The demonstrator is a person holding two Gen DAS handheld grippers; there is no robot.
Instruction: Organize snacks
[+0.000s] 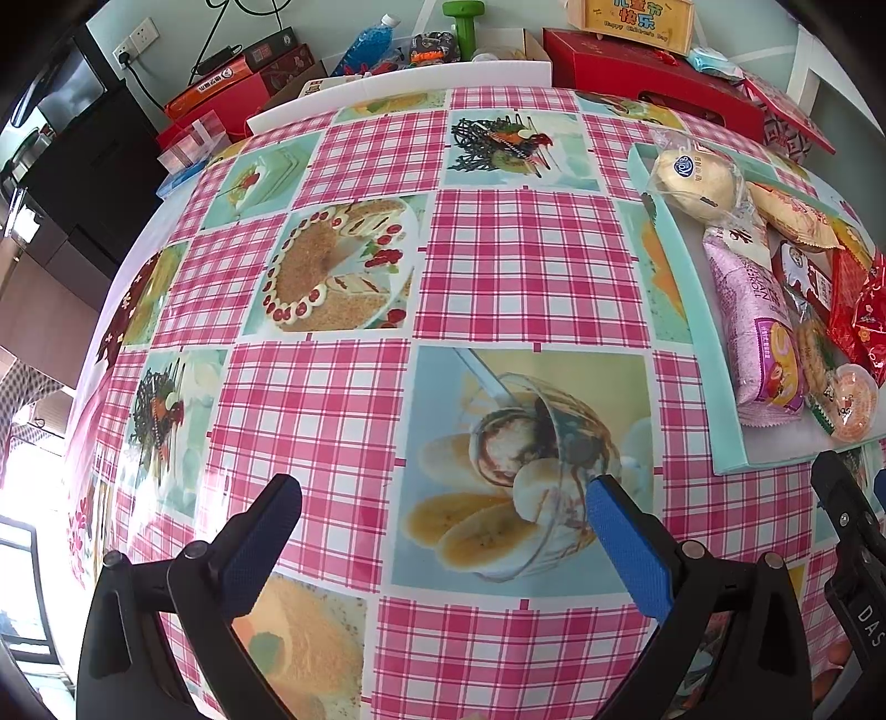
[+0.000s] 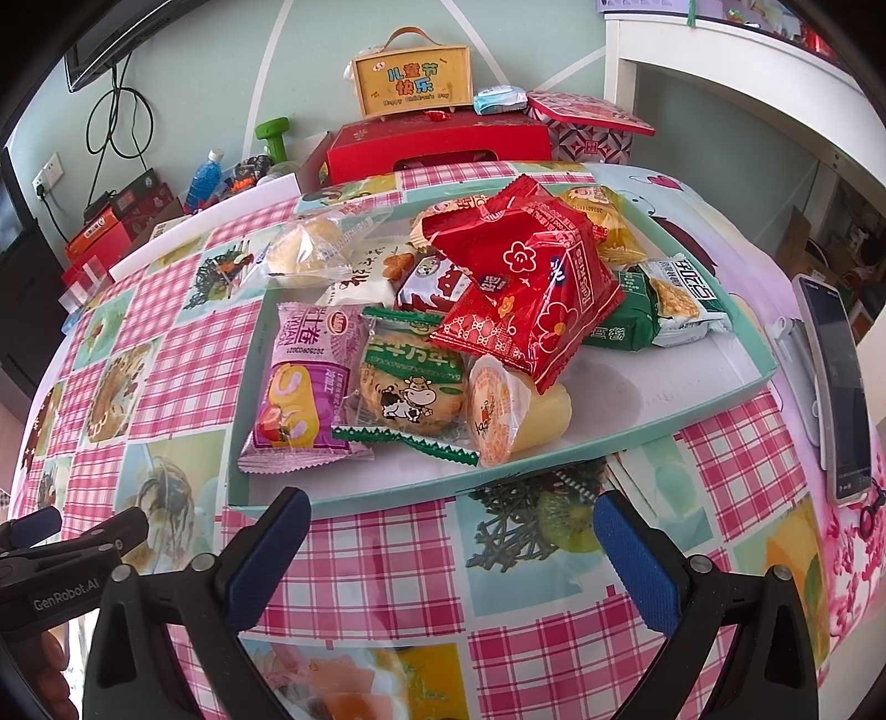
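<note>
Snack tray (image 2: 554, 471) just beyond right fingers (image 2: 271, 559)

Wrapped snacks (image 2: 520, 282) lie heaped in teal tray (image 2: 720, 396).

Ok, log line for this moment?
left hand-held gripper open, empty | right hand-held gripper open, facing tray | snacks piled in tray

A pale green wall (image 2: 232, 83) with white lines stands behind the worktop (image 1: 498, 266), which wears a pink checked cloth. A white socket (image 1: 135, 39) holds black cables. Dark cabinets (image 1: 66, 183) stand left; bright daylight, perhaps a window (image 1: 16, 554), glares low left.
</note>
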